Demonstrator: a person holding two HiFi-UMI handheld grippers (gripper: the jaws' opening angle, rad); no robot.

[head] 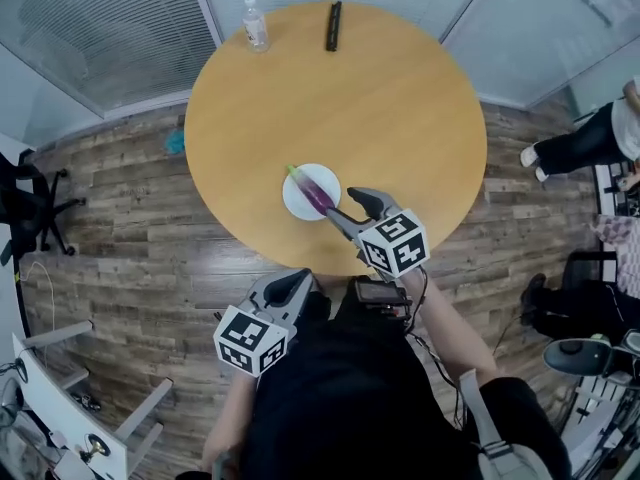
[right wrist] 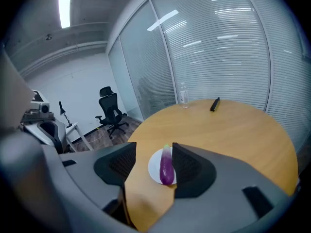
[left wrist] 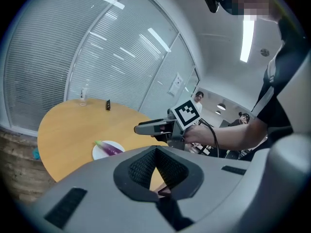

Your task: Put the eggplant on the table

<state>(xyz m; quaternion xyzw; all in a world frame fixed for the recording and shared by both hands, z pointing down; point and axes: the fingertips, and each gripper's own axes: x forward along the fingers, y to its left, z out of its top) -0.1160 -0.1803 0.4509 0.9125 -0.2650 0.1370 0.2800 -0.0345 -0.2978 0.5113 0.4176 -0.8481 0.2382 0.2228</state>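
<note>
A purple eggplant (head: 314, 190) with a green stem lies on a small white plate (head: 297, 202) near the front edge of the round wooden table (head: 380, 98). My right gripper (head: 348, 206) hovers open just short of the plate's near-right rim. In the right gripper view the eggplant (right wrist: 166, 166) shows in the gap between the pads, ahead of them and untouched. My left gripper (head: 293, 284) hangs below the table's edge, over the floor, shut and empty. Its own view shows the plate (left wrist: 99, 153), the eggplant (left wrist: 110, 148) and the right gripper (left wrist: 142, 128) from the side.
At the table's far side stand a water bottle (head: 254, 23) and a black bar-shaped object (head: 333, 25). A black office chair (head: 30, 203) stands at the left, and a seated person's legs (head: 575, 143) show at the right. Glass walls with blinds ring the back.
</note>
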